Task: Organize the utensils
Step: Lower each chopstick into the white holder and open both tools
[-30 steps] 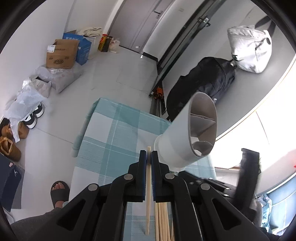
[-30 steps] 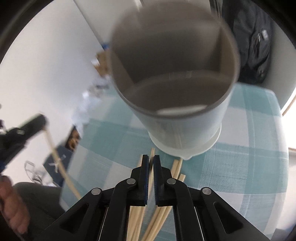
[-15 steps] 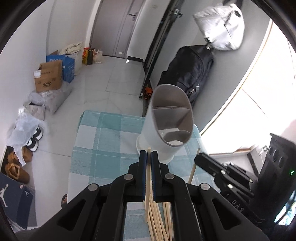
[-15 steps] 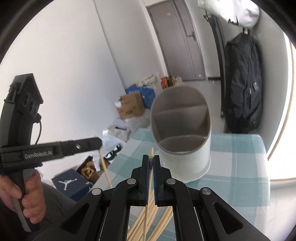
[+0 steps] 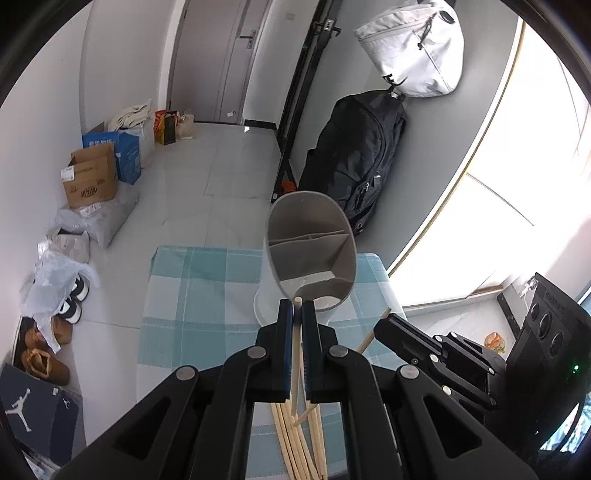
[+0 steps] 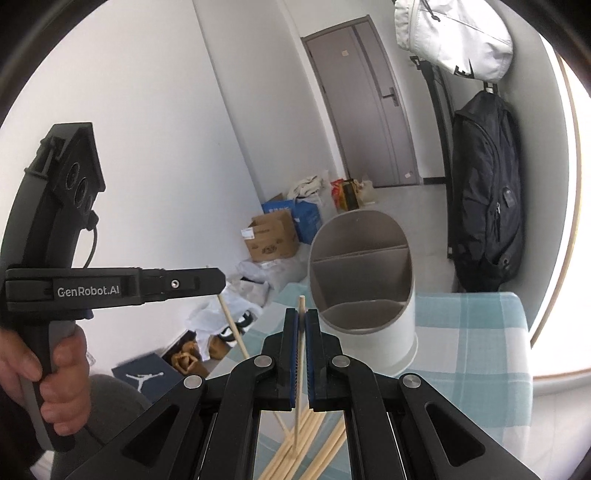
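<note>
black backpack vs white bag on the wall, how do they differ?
The black backpack is dark, tall and narrow; the white bag is pale, squat and rounded. The white bag hangs higher, the black backpack below it, reaching near the floor. Both hang by the same grey wall.

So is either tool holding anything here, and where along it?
Each holds one chopstick near its upper end: left tool on chopstick, right tool on chopstick.

Black tool [image 6: 301, 317] bears blue pads, silver screws, "GenRobot.AI" lettering.
</note>
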Motion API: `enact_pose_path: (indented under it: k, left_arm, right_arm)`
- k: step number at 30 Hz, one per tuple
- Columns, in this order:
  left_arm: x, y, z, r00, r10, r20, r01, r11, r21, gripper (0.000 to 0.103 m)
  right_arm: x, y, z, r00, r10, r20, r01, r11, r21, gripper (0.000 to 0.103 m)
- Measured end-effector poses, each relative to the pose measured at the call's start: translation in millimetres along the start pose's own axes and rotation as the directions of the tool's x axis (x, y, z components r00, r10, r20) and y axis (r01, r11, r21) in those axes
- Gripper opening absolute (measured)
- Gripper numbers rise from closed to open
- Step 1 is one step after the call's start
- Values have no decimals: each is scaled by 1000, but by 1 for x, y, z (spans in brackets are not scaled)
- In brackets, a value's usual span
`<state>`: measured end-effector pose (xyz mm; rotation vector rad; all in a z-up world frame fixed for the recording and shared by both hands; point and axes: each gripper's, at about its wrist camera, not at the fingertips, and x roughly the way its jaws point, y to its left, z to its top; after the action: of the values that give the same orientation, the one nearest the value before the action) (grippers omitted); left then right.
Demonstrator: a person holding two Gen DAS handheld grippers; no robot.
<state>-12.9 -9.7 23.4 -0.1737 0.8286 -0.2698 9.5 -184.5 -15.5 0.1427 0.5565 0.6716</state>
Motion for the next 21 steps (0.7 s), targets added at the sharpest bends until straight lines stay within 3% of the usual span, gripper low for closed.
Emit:
enact_pose_path:
  k: [11,21]
  left_arm:
    - [-11,-11,28,1000,15,0,-15,999,42,1]
    - [-25,-10,90,998,32,55,-34,999,33,1]
  right_arm:
    - [-26,1,42,996,19,85,-15,999,-44,3]
    - [-42,-8,120,987,19,157,-11,998,-56,3]
